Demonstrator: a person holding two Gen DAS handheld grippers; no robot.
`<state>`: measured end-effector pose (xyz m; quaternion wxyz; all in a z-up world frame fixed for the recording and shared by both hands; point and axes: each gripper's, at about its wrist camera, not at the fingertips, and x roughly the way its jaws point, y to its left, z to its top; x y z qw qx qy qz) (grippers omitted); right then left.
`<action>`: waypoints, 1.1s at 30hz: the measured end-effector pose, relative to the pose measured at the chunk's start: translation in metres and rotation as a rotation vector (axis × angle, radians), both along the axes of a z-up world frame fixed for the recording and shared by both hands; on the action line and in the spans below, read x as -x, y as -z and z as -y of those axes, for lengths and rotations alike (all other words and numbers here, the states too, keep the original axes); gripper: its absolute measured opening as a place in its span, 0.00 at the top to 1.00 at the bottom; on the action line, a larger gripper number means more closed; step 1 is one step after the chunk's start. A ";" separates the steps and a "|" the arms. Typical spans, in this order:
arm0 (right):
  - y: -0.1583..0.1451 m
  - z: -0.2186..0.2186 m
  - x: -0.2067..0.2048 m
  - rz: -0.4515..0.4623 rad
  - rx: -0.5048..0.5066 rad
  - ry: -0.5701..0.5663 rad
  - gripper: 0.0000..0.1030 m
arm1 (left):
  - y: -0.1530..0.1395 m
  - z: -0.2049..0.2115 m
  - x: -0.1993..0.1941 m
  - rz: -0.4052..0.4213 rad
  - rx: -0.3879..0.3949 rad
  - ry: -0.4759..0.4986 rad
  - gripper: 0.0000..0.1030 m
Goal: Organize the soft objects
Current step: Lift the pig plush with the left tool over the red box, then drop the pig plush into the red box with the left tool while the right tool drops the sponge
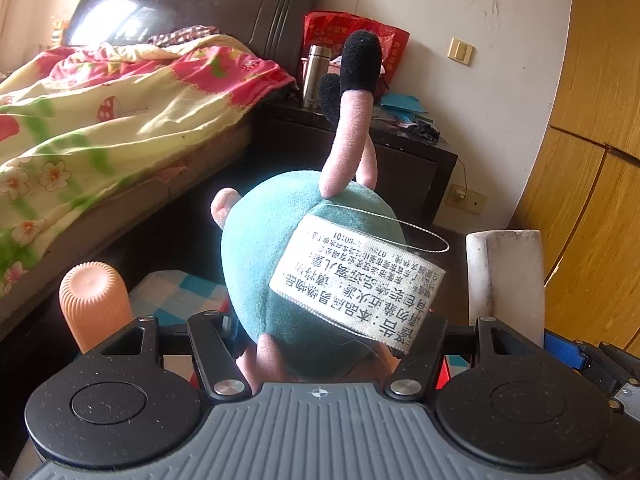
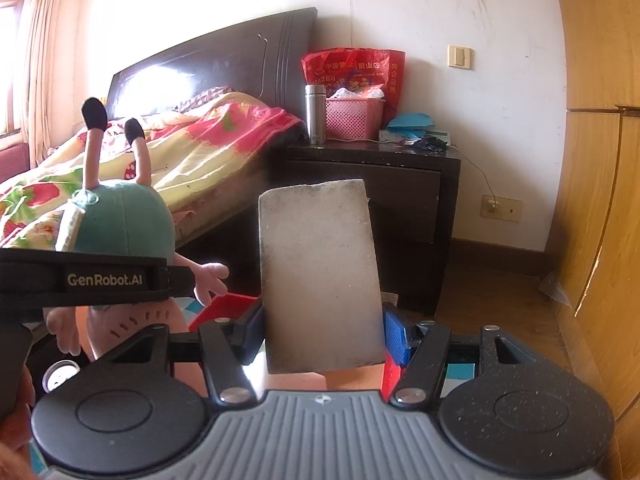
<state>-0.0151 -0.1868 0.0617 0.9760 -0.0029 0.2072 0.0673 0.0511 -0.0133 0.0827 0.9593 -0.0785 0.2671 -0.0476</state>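
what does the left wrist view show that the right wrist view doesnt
Left only: the plush's label face-on, and an orange cup.
Right only: the sponge's broad face in the right tool, the pink basket, the curtain.
Both: the plush in the left tool, bed, flask, red bag.

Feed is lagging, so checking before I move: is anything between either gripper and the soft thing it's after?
No. Both already hold their items: the left gripper is shut on the plush toy, the right gripper on the grey sponge. Nothing sits between jaws and item. Where they go isn't visible.
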 end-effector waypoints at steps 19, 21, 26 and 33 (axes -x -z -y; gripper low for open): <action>0.057 0.011 -0.114 -0.217 -0.035 0.004 0.63 | 0.043 0.001 -0.079 -0.149 -0.088 -0.032 0.26; 0.068 0.008 -0.121 -0.263 -0.010 0.000 0.49 | 0.042 0.001 -0.078 -0.132 -0.106 -0.048 0.22; 0.076 0.007 -0.121 -0.293 0.009 -0.017 0.29 | 0.031 -0.007 -0.071 -0.123 -0.091 -0.057 0.17; 0.056 0.022 -0.102 -0.293 -0.081 -0.019 0.29 | 0.013 -0.026 -0.032 -0.139 -0.021 0.000 0.13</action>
